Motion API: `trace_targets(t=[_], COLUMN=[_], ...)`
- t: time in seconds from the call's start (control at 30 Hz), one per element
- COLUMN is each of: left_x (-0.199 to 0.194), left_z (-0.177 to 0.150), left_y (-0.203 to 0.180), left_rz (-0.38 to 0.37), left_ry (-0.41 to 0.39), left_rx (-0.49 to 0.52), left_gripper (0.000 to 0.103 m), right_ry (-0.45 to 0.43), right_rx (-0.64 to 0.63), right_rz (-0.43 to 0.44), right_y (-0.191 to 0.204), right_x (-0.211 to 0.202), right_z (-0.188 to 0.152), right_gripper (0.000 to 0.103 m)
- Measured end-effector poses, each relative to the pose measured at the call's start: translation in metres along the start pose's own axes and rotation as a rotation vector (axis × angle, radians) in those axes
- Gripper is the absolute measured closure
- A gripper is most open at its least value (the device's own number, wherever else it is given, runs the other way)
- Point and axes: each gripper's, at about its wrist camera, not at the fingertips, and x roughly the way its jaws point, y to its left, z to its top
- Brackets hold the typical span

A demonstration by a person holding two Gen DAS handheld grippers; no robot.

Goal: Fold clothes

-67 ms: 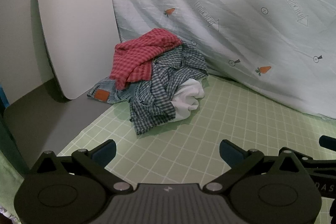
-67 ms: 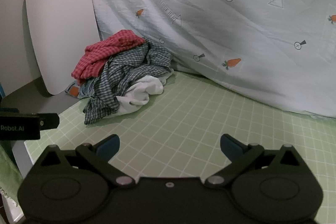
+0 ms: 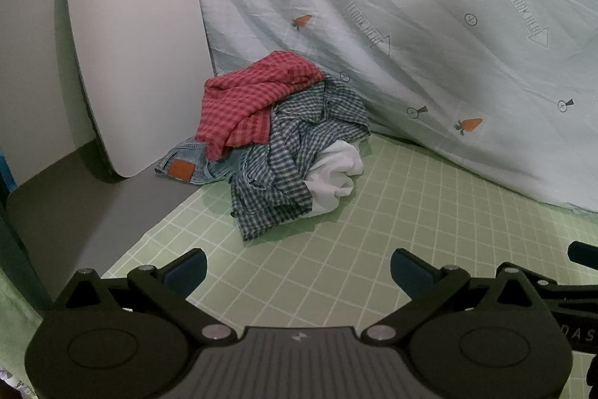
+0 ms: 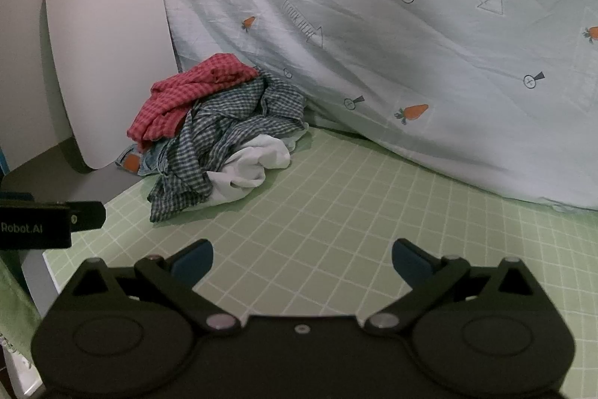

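1. We see a crumpled pile of clothes (image 3: 284,144) heaped at the far left of the tabletop (image 3: 373,249), which wears a pale green cloth printed with a white grid.
2. A red-and-pink gingham garment (image 3: 254,100) crowns the pile, its weave soft and rumpled.
3. Beneath it sprawls a navy-and-white checked shirt (image 3: 284,167), twisted into deep folds that spill toward the near edge of the heap.
4. A smooth white garment (image 3: 338,171) bulges in a rounded roll on the pile's right side, touching the checked shirt.
5. Faded blue jeans (image 3: 187,167) poke out at the left, showing a tan leather-look patch; they lie partly off the green cloth on a bare grey surface (image 3: 74,212).
6. A flat white board with rounded corners (image 3: 134,55) leans upright just beside the pile.
7. Behind everything hangs a wrinkled pale blue sheet (image 3: 448,43) printed with small carrots, arrows and circled crosses.
8. Our left gripper (image 3: 298,270) hovers low over the cloth, jaws spread wide and holding nothing, well apart from the pile.
9. Our right gripper (image 4: 302,258) hangs likewise, jaws released and empty, blue pads (image 4: 409,258) facing inward.
10. In the right wrist view, part of the left gripper's black body shows at the left edge.
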Motion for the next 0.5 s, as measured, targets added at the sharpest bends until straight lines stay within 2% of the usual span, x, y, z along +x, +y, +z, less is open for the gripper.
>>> trace_targets(t=[0.5], left_x=[-0.0001], left_z=[0.001], left_y=[-0.0049], left_rz=[-0.003], left_ry=[0.005], left_rx=[0.011], left_gripper=[0.0], right_ry=[0.002], right_rx=[0.003], right_rz=[-0.005], right_y=[-0.0008], right_x=[0.0001], right_z=[-0.0014], right_gripper=[0.0])
